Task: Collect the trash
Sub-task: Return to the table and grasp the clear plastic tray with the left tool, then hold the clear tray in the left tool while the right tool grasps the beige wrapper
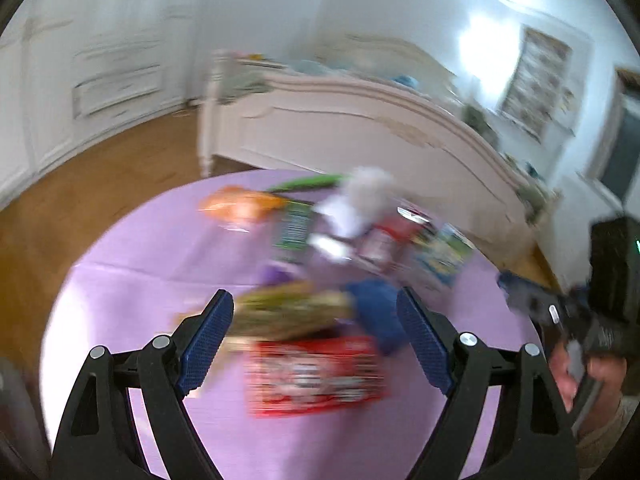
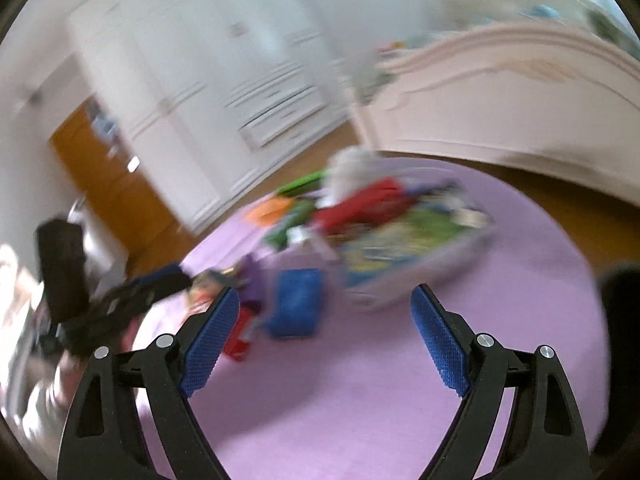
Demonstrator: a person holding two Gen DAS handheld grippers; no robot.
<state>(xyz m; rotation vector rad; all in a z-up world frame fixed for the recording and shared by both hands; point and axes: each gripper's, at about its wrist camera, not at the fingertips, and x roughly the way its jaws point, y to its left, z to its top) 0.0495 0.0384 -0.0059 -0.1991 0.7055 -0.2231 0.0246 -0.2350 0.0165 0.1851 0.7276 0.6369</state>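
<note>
Both views are motion-blurred. A round table with a purple cloth (image 1: pixel 132 280) holds scattered trash. In the left wrist view a red wrapper (image 1: pixel 316 376) lies nearest, with a green-brown packet (image 1: pixel 288 312) and a blue packet (image 1: pixel 376 312) behind it. My left gripper (image 1: pixel 316 336) is open above them and holds nothing. Further back lie an orange wrapper (image 1: pixel 240 204) and white crumpled paper (image 1: pixel 360 196). In the right wrist view my right gripper (image 2: pixel 324 328) is open and empty above the cloth (image 2: pixel 360 400), near the blue packet (image 2: pixel 296 304). A clear tray (image 2: pixel 404 280) full of wrappers sits behind.
A white bed frame (image 1: pixel 340 132) stands behind the table on a wooden floor (image 1: pixel 100 176). White wardrobes (image 2: pixel 200 80) line the wall. The right gripper and the hand on it show at the right edge of the left wrist view (image 1: pixel 580 320).
</note>
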